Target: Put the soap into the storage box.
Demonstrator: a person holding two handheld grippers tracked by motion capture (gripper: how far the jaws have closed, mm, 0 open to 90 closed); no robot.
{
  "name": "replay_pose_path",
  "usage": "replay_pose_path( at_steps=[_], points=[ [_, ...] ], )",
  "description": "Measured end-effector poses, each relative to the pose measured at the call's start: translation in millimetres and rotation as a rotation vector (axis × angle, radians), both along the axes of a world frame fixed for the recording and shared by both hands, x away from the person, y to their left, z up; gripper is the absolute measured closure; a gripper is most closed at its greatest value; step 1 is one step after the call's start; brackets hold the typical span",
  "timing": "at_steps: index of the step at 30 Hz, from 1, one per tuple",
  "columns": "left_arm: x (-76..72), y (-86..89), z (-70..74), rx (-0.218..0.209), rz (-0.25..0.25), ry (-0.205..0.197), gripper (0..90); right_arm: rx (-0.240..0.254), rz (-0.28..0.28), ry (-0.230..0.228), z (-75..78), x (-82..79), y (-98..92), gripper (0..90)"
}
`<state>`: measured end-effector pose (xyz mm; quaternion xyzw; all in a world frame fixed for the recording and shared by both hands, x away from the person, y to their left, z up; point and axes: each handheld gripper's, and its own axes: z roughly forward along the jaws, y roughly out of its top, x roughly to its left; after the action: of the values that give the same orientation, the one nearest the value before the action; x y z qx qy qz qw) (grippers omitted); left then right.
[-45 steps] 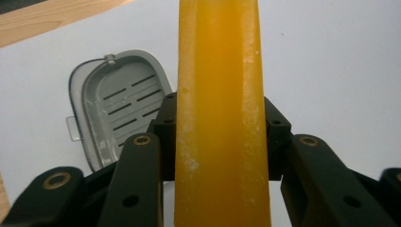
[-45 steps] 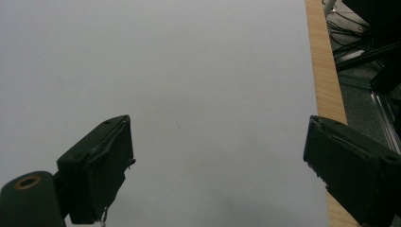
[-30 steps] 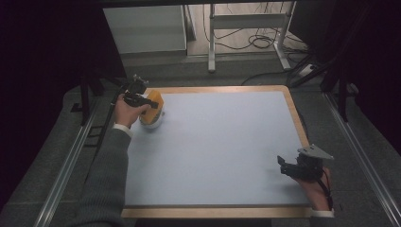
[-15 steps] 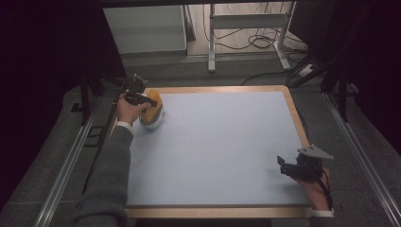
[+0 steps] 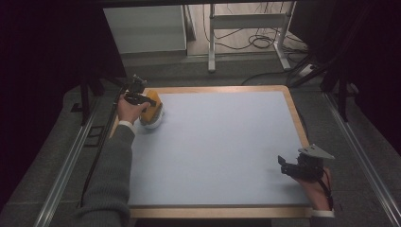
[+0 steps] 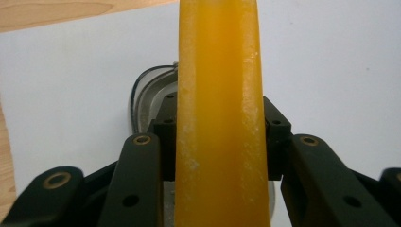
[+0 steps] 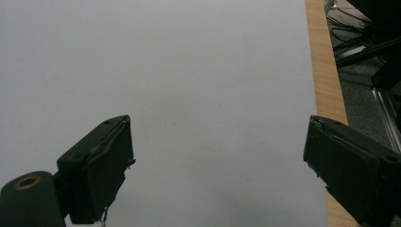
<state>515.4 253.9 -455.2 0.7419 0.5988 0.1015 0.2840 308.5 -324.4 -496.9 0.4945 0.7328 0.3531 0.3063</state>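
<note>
High view: the left gripper (image 5: 142, 100) sits at the far left corner of the table (image 5: 227, 146), held in the person's left hand (image 5: 126, 109), and it grips an orange block (image 5: 150, 108) whose broad face tilts toward the middle of the table. Just under and on the near side of that gripper lies a pale rounded dish (image 5: 152, 122), with the orange block over it; whether the block touches the dish cannot be told from here. In the left gripper view the jaws are closed on the orange block (image 6: 220, 118), which rises between them as a tall, narrow, slightly scuffed edge running out of the top of the frame, the black pads pressing its two sides. Behind the block and beyond the jaws, a grey metallic rim of the dish (image 6: 146, 94) peeks out to the left, resting on the pale blue-white surface, with a strip of the wooden table edge (image 6: 71, 12) past it at the top. The right gripper (image 5: 295, 168) is well apart from all this, at the near right corner, held low over the surface in the right hand (image 5: 318, 189), a grey three-cornered plate on its top. In the right gripper view its jaws stand wide apart with nothing between them, the bare pale surface ahead of them and the wooden border (image 7: 324, 71) running along the right-hand side.
</note>
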Motion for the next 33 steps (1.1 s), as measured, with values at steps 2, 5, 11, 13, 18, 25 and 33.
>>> replay_pose_path(
  at_steps=[2, 5, 11, 13, 18, 25, 33],
  points=[
    [0.0, 1.0, -3.2, -0.010, 0.004, 0.000, 61.0, 0.000, -0.004, 0.004, -0.4, 0.1, 0.0, 9.3],
    [0.5, 2.5, -9.5, -0.012, 0.013, 0.012, 61.0, -0.003, -0.002, 0.006, -0.8, 0.2, 0.2, 9.3],
    [0.8, 6.5, -17.6, -0.033, 0.029, 0.016, 60.9, -0.003, -0.005, 0.006, -0.8, 0.2, -0.1, 9.3],
    [-0.2, 8.1, -14.6, -0.057, 0.037, -0.005, 57.9, -0.005, -0.004, 0.006, -1.1, 0.3, 0.0, 9.3],
    [-5.2, 13.0, 2.3, -0.028, 0.069, -0.035, 35.6, -0.008, 0.003, 0.007, -1.9, 0.6, 1.3, 9.3],
    [-24.4, 15.8, 21.4, 0.028, 0.056, -0.077, 21.5, -0.011, 0.001, 0.005, -1.1, -0.1, 0.7, 9.3],
    [-58.7, 8.0, 31.7, 0.003, -0.088, -0.133, 19.6, -0.014, -0.001, 0.008, -2.4, 0.5, 0.7, 9.3]
  ],
)
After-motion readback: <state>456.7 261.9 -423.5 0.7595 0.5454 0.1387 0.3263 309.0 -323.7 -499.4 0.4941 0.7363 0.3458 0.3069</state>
